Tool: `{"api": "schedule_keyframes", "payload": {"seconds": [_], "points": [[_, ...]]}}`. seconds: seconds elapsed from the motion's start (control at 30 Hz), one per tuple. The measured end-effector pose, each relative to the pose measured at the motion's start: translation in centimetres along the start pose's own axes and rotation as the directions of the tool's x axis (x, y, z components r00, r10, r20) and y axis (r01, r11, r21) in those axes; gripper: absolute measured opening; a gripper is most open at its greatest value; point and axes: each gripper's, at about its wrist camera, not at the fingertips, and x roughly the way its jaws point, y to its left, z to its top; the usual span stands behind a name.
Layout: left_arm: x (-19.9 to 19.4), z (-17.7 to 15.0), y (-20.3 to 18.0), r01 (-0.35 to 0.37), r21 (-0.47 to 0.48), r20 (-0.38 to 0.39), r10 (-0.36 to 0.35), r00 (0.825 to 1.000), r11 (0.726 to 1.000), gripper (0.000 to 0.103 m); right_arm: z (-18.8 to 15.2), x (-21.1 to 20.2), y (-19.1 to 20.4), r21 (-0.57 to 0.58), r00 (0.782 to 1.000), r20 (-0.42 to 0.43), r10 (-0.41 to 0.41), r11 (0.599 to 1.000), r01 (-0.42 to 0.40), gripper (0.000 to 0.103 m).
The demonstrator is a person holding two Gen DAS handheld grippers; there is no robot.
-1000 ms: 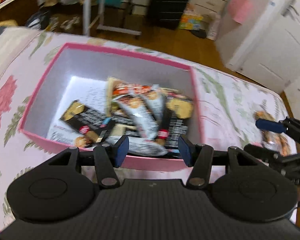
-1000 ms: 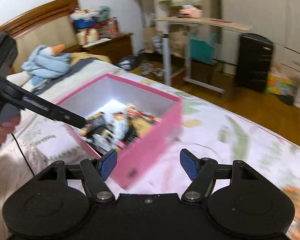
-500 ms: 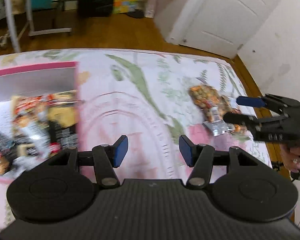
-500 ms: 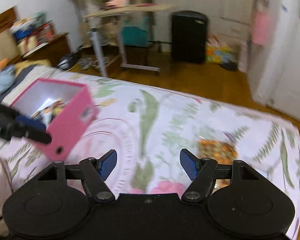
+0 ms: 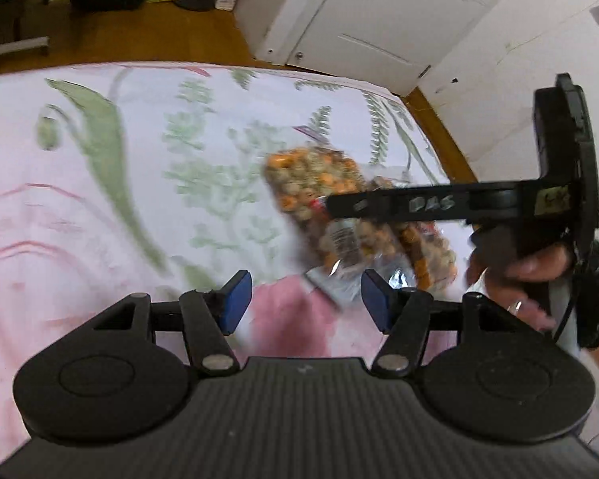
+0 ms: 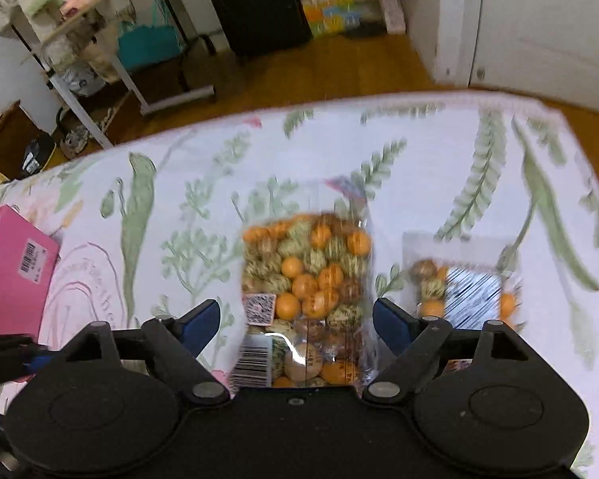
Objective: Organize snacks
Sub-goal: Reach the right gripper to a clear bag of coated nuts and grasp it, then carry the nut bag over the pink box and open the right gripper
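Your right gripper (image 6: 295, 319) is spread wide over the clear snack bag (image 6: 305, 279), which lies flat at 12 o'clock, gripping nothing. A second bag (image 6: 465, 283) lies at 2, seemingly apart. The pink box (image 6: 12, 271) sits at 9, bedspread (image 6: 171, 183) bare between. Your left gripper (image 5: 305, 299) is wide open, empty.

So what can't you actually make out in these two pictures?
- Pink box: right view, cut off by the left edge; contents unseen.
- Near end of the snack bag: right view, hidden under the right gripper.
- Second bag: print too blurred to read.
- Left view: both bags smeared by motion.
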Motion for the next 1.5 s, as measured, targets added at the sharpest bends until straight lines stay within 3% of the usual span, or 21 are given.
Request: {"api": "schedule_keyframes", "payload": {"seconds": [0.27,0.5,0.93,1.2,1.5], "points": [[6.0,0.6,0.3,0.020,-0.002,0.025,-0.020,0.999,1.000,0.062,0.2,3.2,0.6,-0.099,0.997,-0.050,-0.059,0.994,0.054,0.089],[7.4,1.2,0.5,0.114,-0.051,0.028,-0.113,0.993,0.992,0.063,0.6,2.6,1.1,-0.122,0.998,-0.039,-0.054,0.991,0.049,0.077],[-0.4,0.4,-0.8,0.077,0.075,-0.003,-0.077,0.997,0.994,0.062,-1.9,-2.8,5.0,-0.072,0.998,0.034,0.056,0.996,-0.053,0.076],[-5.1,-2.7,-0.5,0.033,0.037,0.008,-0.033,0.999,0.999,0.063,-4.4,-4.4,8.0,-0.084,0.993,0.005,0.122,0.989,-0.121,0.076],[-11.4,-6.8,0.6,-0.054,-0.047,-0.015,0.054,0.998,0.997,0.063,-6.8,-6.0,13.2,-0.151,0.974,-0.096,0.206,0.964,-0.218,0.076]]}}
